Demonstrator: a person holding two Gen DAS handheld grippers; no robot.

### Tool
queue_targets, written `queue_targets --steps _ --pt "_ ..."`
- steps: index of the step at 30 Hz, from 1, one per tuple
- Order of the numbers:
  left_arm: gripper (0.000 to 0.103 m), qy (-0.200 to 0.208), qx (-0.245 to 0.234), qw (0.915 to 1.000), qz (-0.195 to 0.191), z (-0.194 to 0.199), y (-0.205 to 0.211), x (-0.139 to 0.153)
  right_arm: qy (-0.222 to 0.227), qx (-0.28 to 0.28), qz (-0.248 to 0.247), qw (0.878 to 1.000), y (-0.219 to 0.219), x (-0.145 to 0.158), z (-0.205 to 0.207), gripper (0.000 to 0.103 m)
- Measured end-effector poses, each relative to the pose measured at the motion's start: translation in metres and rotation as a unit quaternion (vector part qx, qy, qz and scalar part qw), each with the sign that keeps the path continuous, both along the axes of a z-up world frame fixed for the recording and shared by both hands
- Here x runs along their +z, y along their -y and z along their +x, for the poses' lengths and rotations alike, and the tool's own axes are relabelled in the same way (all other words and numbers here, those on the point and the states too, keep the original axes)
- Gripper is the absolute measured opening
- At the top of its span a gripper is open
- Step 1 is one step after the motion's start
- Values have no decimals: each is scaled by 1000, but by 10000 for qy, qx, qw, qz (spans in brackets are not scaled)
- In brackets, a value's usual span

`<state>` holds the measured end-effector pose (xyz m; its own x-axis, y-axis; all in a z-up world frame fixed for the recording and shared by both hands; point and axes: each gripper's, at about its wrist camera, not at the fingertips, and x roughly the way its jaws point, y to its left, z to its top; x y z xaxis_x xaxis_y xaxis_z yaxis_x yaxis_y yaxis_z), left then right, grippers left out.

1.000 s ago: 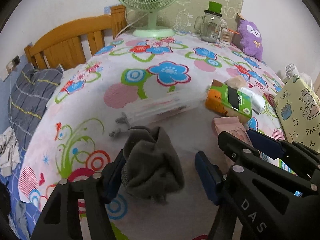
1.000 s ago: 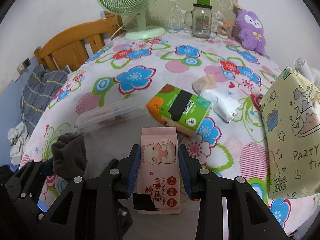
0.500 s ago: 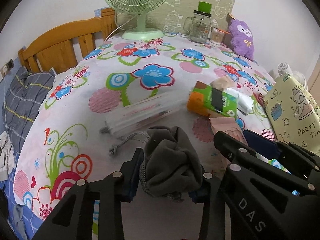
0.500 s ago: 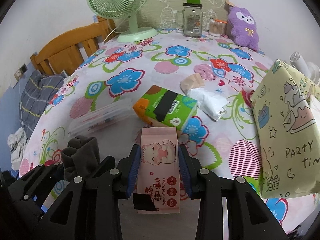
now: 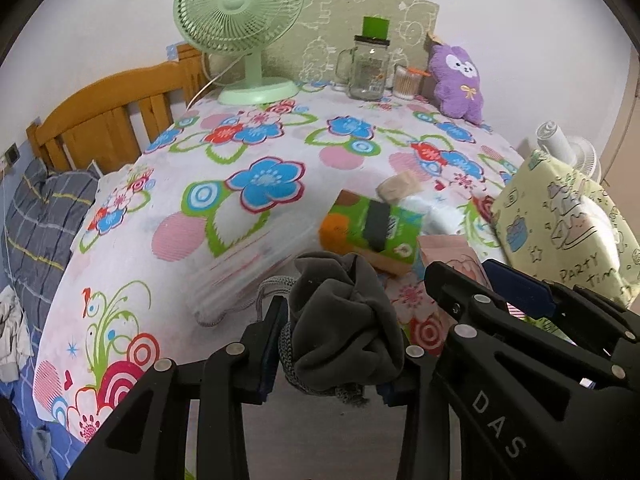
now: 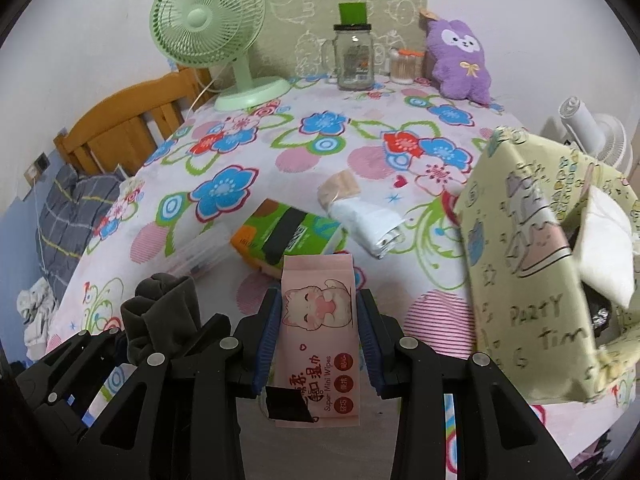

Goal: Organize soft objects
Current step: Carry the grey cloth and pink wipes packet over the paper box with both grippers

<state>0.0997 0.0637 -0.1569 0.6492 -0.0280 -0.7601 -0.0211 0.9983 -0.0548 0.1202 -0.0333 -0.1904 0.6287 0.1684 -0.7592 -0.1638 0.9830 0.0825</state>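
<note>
My left gripper (image 5: 334,344) is shut on a bunched dark grey cloth (image 5: 344,320) with a grey drawstring, held above the flowered table. My right gripper (image 6: 318,332) is shut on a pink pack of wet wipes (image 6: 318,340) with a cat picture, held lengthwise between the blue pads. The grey cloth also shows at the lower left of the right wrist view (image 6: 164,312), with the left gripper beside the right one. The yellow "party time" gift bag (image 6: 548,264) stands open at the right, white paper sticking out of it.
On the flowered tablecloth (image 5: 260,184) lie a green-orange tissue pack (image 6: 288,236), a white plastic roll (image 6: 372,220), a beige pad (image 6: 340,188) and a clear flat case (image 5: 248,264). A green fan (image 5: 240,32), glass jar (image 5: 368,68) and purple plush (image 5: 458,80) stand at the back. A wooden headboard is left.
My left gripper has closed onto the grey cloth and lifted it off the table. Both grippers have moved right, nearer the gift bag. The right gripper still holds the wipes.
</note>
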Motion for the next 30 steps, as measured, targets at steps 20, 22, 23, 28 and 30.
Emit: queue_targets --steps 20,22,23,28,30 --pt "38 549 -229 9982 61 -5 30 52 566 -148 146 9982 31 54 -13 41" --pt "38 595 -256 9979 60 -6 32 57 622 -174 145 9978 33 59 -14 41" --pt "38 617 -274 9977 56 -6 34 59 650 -186 146 9976 35 62 -15 41" --pt "38 744 -344 9966 45 -7 39 72 777 -229 152 9966 40 75 -17 41" --pt "38 794 -380 9961 23 -6 42 77 835 -254 149 9961 43 81 -18 41"
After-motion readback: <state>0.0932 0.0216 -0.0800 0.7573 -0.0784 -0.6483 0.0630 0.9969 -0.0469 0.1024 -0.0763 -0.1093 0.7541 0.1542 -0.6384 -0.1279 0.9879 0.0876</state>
